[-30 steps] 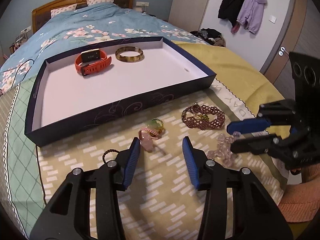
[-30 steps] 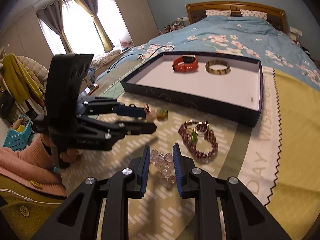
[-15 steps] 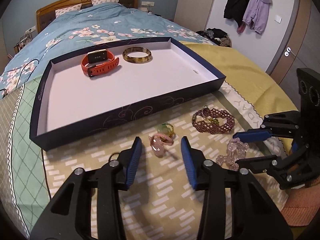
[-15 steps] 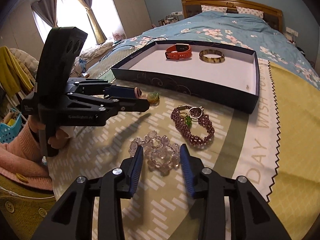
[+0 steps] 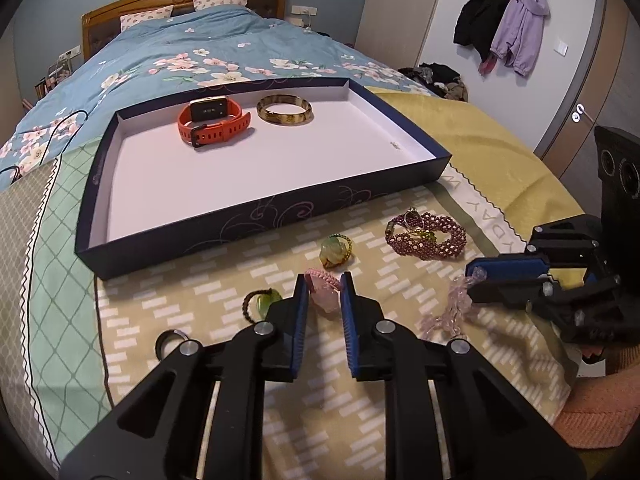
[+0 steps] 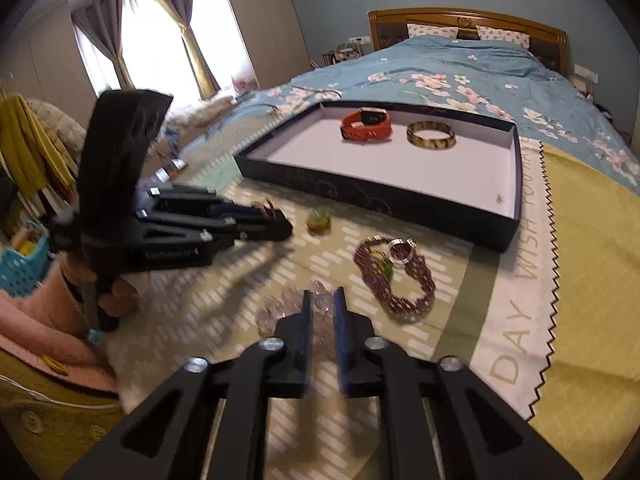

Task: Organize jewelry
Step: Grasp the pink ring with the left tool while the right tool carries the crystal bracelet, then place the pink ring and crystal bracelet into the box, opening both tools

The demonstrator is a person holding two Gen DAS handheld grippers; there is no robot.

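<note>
On the patterned cloth, my left gripper (image 5: 323, 289) is closing, its blue pads pressing a pink bracelet (image 5: 322, 294) from both sides. To its right, my right gripper (image 5: 474, 280) is closing too, gripping a clear bead bracelet (image 5: 452, 308) whose beads trail down to the cloth. The right wrist view shows those beads (image 6: 288, 300) between that gripper's (image 6: 323, 303) narrow jaws, with the left gripper (image 6: 278, 222) at the left. Behind stands a dark blue tray (image 5: 260, 216) holding an orange watch (image 5: 212, 124) and a brown bangle (image 5: 285, 109).
Loose on the cloth lie a purple bead bracelet (image 5: 428, 236), a green pendant (image 5: 335, 251), a small green charm on a dark cord (image 5: 262, 304) and a dark ring (image 5: 172, 344). A bed with a blue floral quilt (image 5: 224, 52) lies behind the tray.
Both pairs of jaws have narrowed. The left one has closed onto the pink bracelet; the right one has closed onto the clear beads, which now hang from its tips.
</note>
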